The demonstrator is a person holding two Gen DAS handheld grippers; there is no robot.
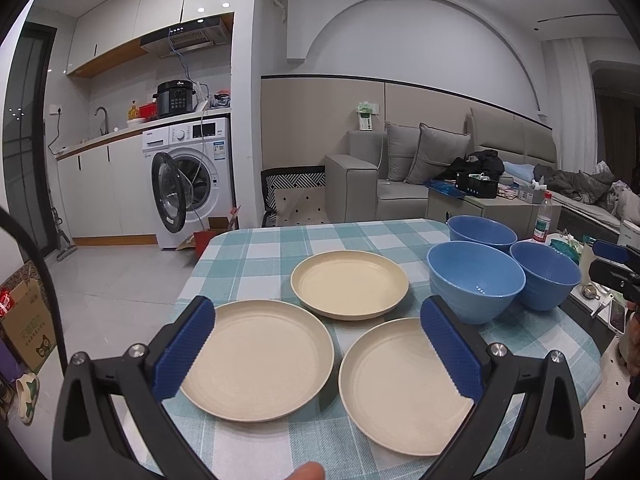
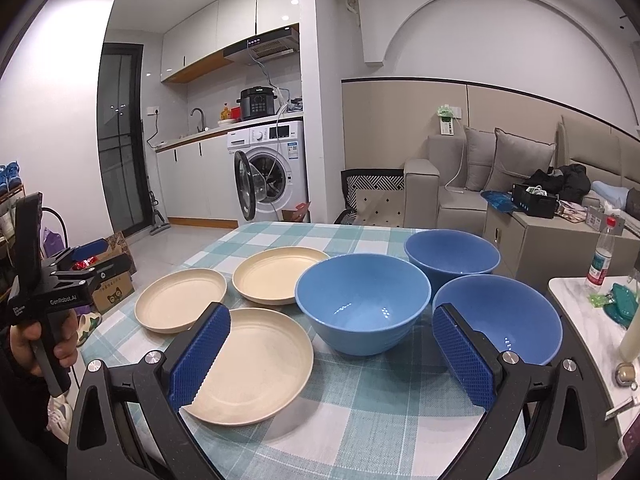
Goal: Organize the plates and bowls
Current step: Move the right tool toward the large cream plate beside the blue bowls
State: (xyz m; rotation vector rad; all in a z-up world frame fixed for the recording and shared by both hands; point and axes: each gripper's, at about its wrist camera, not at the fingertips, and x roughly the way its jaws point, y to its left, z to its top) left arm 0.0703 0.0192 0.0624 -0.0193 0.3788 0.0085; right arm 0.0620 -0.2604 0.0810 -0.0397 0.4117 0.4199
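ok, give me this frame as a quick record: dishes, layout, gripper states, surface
plates: three cream plates, unstacked, on the left side
bowls: three blue bowls, upright, apparently empty, on the right side
left gripper: open, above the near plates, holding nothing
right gripper: open, holding nothing
surface: table with checked cloth

The table is covered by a woven checked cloth (image 2: pixel 360 412), matt and slightly coarse in weave, draped over its edges. On it the three cream plates (image 1: pixel 260 364) look like matt, faintly speckled plastic with smooth ridged rims, while the three blue bowls (image 2: pixel 362 304) are smooth and glossier, catching small points of light inside. The left gripper (image 1: pixel 316 344) and the right gripper (image 2: pixel 332 354) have matt black plastic frames with shiny metal screw heads, and their blue pads (image 2: pixel 200 356) are rough, diamond-textured rubber with toothed edges.
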